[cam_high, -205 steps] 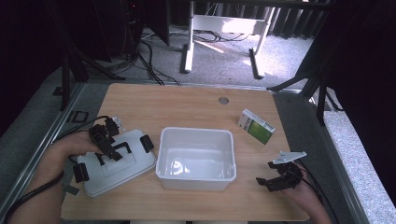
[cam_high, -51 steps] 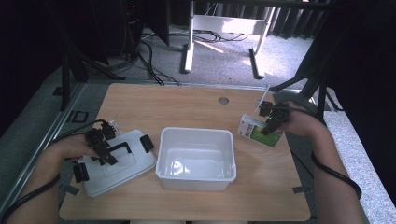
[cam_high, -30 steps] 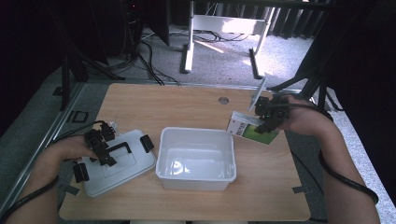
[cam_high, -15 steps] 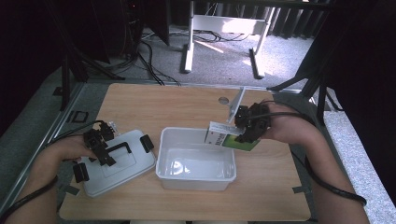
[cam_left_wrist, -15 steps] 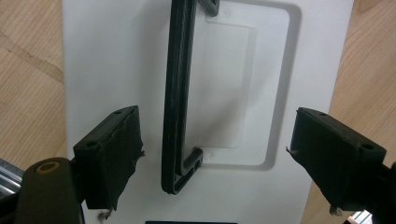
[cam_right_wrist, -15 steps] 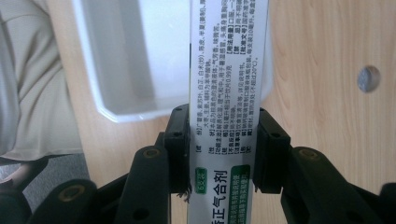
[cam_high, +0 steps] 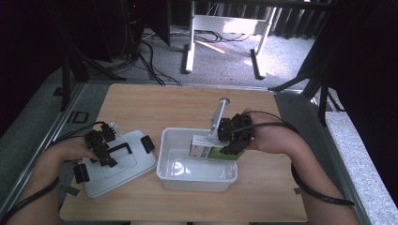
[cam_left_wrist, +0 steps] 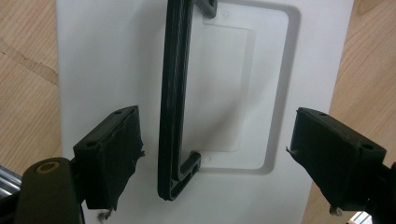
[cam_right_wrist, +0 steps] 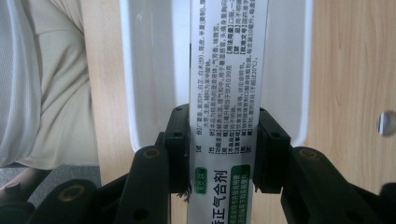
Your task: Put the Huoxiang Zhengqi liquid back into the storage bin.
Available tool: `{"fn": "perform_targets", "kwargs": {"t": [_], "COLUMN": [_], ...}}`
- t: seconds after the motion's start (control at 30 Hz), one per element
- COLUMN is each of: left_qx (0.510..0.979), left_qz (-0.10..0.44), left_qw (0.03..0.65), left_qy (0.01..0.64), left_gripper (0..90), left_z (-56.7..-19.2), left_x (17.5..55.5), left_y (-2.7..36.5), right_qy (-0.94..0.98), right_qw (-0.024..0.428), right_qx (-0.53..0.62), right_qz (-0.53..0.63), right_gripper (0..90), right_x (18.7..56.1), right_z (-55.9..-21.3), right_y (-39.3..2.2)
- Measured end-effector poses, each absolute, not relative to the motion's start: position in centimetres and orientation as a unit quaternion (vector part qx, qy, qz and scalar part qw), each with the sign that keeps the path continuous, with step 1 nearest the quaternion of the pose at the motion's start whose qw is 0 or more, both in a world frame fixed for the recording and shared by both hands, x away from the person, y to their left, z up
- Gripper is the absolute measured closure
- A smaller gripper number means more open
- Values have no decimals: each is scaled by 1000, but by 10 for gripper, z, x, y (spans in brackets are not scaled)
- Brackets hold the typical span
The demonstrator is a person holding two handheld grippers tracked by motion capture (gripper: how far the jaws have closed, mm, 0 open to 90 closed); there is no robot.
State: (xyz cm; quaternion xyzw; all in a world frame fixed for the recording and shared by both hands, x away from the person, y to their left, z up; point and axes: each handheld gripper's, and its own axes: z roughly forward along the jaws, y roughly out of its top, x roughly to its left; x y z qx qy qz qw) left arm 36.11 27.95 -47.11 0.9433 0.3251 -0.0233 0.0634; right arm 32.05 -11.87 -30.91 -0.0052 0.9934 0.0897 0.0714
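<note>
A small white and green carton (cam_high: 210, 149) (cam_right_wrist: 229, 93) hangs over the right half of the white bin (cam_high: 174, 172) (cam_right_wrist: 144, 70), with my right gripper (cam_high: 228, 138) (cam_right_wrist: 225, 149) shut on its narrow sides. On the left lies the bin's white lid (cam_high: 129, 166) (cam_left_wrist: 243, 93) with a black handle (cam_high: 116, 151) (cam_left_wrist: 175, 98). My left gripper (cam_high: 99, 149) (cam_left_wrist: 217, 158) hovers over that lid, jaws open and standing either side of the handle without touching it.
The wooden table (cam_high: 155, 105) carries a small round metal piece (cam_high: 224, 100) (cam_right_wrist: 386, 122) near its far edge. A person's clothed lap (cam_right_wrist: 42, 84) is beyond the table's near edge. Cables and a white stand's legs (cam_high: 224, 28) lie on the floor behind.
My right gripper picked the carton up from the table's right side and carried it left until it hangs over the bin. The left gripper has kept still above the lid.
</note>
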Motion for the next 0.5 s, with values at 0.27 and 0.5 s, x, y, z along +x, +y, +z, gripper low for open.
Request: {"fn": "perform_targets", "kwargs": {"t": [0.27,0.5], "left_qx": [943,942], "left_qz": [-24,-22], "left_qw": [62,64], "left_qy": [327,328], "left_gripper": [171,171], "left_z": [-472,-471], "left_x": [361,360], "left_y": [281,282], "right_qy": [994,996], "right_qw": [60,43], "right_qx": [-18,-21], "right_qz": [87,73], "right_gripper": [640,639], "right_x": [316,320], "right_z": [-326,-351], "right_y": [-105,-93]}}
